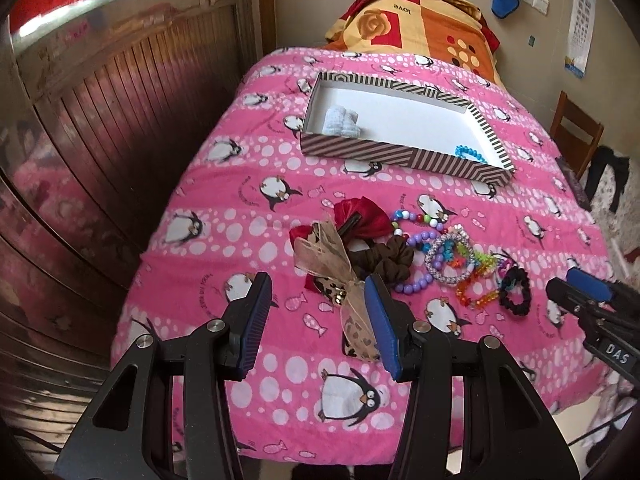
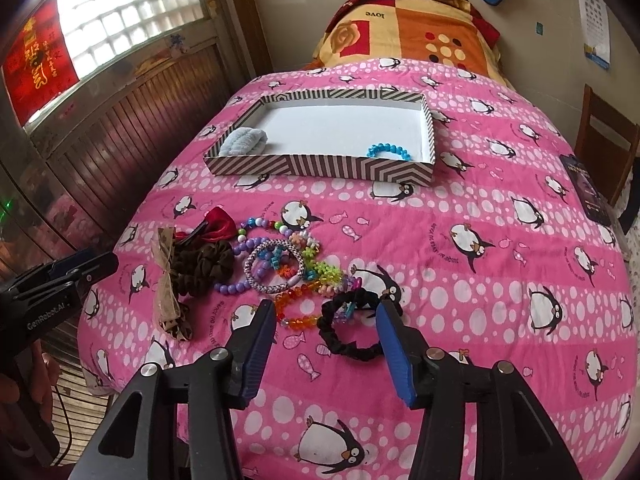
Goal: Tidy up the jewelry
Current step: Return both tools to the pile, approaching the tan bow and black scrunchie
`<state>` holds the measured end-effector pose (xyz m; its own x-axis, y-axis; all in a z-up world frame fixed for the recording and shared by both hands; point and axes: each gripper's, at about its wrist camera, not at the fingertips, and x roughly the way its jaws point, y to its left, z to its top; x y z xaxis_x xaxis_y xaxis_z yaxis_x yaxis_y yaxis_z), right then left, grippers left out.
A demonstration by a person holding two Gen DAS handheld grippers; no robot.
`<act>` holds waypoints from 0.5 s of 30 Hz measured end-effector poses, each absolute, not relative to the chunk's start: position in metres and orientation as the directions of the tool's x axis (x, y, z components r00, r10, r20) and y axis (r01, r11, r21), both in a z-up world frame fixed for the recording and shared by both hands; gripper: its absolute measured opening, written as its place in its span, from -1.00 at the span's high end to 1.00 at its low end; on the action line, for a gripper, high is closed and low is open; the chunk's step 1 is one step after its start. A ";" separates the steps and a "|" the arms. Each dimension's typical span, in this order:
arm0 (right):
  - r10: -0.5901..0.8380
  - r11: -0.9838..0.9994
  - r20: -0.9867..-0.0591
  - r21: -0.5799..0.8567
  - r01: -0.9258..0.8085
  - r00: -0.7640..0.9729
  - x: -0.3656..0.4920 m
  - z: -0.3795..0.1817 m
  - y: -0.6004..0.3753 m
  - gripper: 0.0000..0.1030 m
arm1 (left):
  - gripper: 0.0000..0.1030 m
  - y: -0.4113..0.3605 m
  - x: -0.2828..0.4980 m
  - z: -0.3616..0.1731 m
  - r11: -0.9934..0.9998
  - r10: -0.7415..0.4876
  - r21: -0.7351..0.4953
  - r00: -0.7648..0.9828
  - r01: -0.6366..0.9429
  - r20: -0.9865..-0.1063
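A striped box (image 1: pixel 400 156) (image 2: pixel 320 168) lies on the pink penguin bedspread. It holds a pale blue scrunchie (image 1: pixel 342 121) (image 2: pixel 244 140) at its left and a blue bead bracelet (image 1: pixel 470 153) (image 2: pixel 390 151) at its right. Nearer me lies a pile: red bow (image 1: pixel 362 216) (image 2: pixel 218 220), beige ribbon bow (image 1: pixel 340 276) (image 2: pixel 168 280), brown scrunchie (image 1: pixel 386 260) (image 2: pixel 204 266), several bead bracelets (image 1: pixel 452 256) (image 2: pixel 280 264), black scrunchie (image 1: pixel 516 292) (image 2: pixel 352 328). My left gripper (image 1: pixel 318 292) is open, above the beige ribbon. My right gripper (image 2: pixel 326 320) is open, over the black scrunchie.
A folded orange and red blanket (image 1: pixel 416 20) (image 2: pixel 404 24) lies at the head of the bed. A wooden panel wall (image 1: pixel 120 100) runs along the left. A wooden chair (image 1: pixel 576 132) (image 2: pixel 608 144) stands at the right. A dark card (image 2: pixel 588 192) lies near the bed's right edge.
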<state>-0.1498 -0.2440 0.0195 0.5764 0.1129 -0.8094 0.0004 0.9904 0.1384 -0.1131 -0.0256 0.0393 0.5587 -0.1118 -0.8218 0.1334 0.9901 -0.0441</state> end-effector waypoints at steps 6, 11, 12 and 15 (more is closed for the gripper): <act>0.098 0.990 -0.827 0.137 0.029 0.553 -0.153 0.009 -0.256 0.02 | -0.04 0.000 -0.106 0.027 0.981 -0.192 -0.166 0.488 0.097 -0.851; 0.102 0.989 -0.847 0.143 0.039 0.521 -0.156 -0.006 -0.264 0.01 | -0.12 0.013 -0.102 0.018 0.964 -0.259 -0.259 0.437 0.061 -0.861; 0.103 0.989 -0.851 0.145 0.041 0.515 -0.156 -0.009 -0.266 0.01 | -0.16 0.014 -0.101 0.017 0.961 -0.269 -0.272 0.433 0.056 -0.860; 0.100 0.988 -0.860 0.144 0.050 0.500 -0.155 -0.015 -0.269 0.01 | -0.18 0.013 -0.100 0.017 0.956 -0.282 -0.288 0.428 0.053 -0.859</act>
<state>-0.1551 -0.2687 -0.0150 0.5004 0.1004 -0.8600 0.0498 0.9883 0.1443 -0.1003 0.0129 0.0173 0.4277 -0.2819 -0.8588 0.0530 0.9563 -0.2875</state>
